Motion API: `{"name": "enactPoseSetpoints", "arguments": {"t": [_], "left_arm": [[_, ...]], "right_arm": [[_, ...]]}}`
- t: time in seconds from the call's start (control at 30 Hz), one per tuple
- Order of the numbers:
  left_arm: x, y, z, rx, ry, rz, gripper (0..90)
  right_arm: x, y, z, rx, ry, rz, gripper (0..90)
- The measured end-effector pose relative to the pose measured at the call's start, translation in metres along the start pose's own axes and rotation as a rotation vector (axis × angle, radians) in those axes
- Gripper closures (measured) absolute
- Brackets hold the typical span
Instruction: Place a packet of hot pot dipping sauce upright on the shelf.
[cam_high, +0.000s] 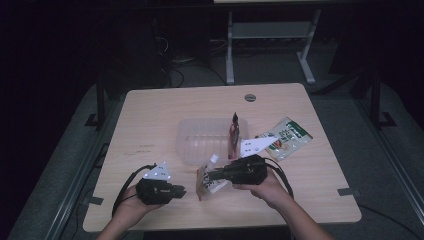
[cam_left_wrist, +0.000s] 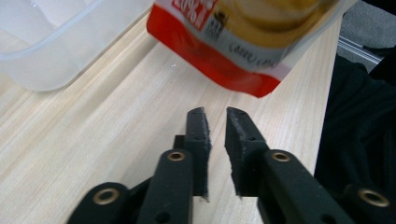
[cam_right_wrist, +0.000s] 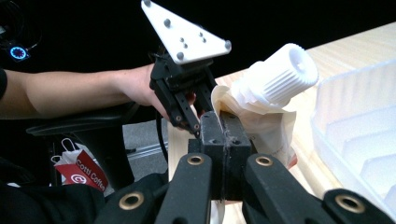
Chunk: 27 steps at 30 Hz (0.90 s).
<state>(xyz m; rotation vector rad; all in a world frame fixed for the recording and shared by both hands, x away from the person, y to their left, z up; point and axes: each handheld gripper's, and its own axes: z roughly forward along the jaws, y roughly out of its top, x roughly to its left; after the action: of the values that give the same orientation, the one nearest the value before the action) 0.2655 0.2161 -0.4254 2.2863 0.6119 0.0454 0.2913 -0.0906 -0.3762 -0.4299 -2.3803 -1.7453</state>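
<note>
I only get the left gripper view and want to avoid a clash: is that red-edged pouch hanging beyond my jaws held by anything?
Observer: Yes. The right gripper is shut on the pouch, just under its white screw cap.
Operator: Anything in the clear container yet?
Observer: A reddish pouch stands upright, apparently inside the container by its right wall.
Operator: Anything else out there?
Observer: A green snack packet lies flat on the table to the container's right.

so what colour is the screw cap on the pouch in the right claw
White, ribbed plastic screw cap; clearest in the right gripper view.
</note>
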Motion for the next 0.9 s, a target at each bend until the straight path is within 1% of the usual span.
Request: {"name": "enactPoseSetpoints", "arguments": {"t": [0.07, 0.13, 0.3, 0.33, 0.4, 0.57, 0.8, 0.87, 0.9], "left_arm": [[0.001, -0.001, 0.0, 0.003, 0.005, -0.013, 73.0], [0.003, -0.001, -0.001, 0.003, 0.012, -0.016, 71.9], [0.006, -0.004, -0.001, -0.004, 0.027, -0.036, 62.8], [0.007, -0.004, -0.002, -0.001, 0.031, -0.031, 61.2], [0.007, -0.005, -0.001, 0.0, 0.038, -0.035, 57.7], [0.009, -0.006, 0.001, 0.005, 0.038, -0.036, 54.4], [0.009, -0.006, 0.001, 0.005, 0.04, -0.043, 53.6], [0.01, -0.007, 0.002, 0.015, 0.041, -0.036, 53.7], [0.01, -0.007, 0.002, 0.013, 0.041, -0.037, 53.6]], "right_arm": [[0.0, 0.005, -0.002, -0.011, -0.009, -0.01, 89.7], [0.0, 0.006, -0.003, -0.009, -0.013, -0.013, 89.7], [-0.002, 0.016, -0.008, -0.009, -0.04, -0.024, 89.7], [-0.002, 0.018, -0.009, -0.013, -0.045, -0.02, 89.7], [-0.005, 0.021, -0.011, -0.021, -0.05, -0.024, 89.7], [-0.009, 0.029, -0.015, -0.034, -0.071, -0.028, 89.7], [-0.015, 0.039, -0.019, -0.05, -0.09, -0.023, 89.7], [-0.017, 0.043, -0.019, -0.055, -0.096, -0.022, 89.7], [-0.018, 0.045, -0.019, -0.059, -0.1, -0.026, 89.7]]}}
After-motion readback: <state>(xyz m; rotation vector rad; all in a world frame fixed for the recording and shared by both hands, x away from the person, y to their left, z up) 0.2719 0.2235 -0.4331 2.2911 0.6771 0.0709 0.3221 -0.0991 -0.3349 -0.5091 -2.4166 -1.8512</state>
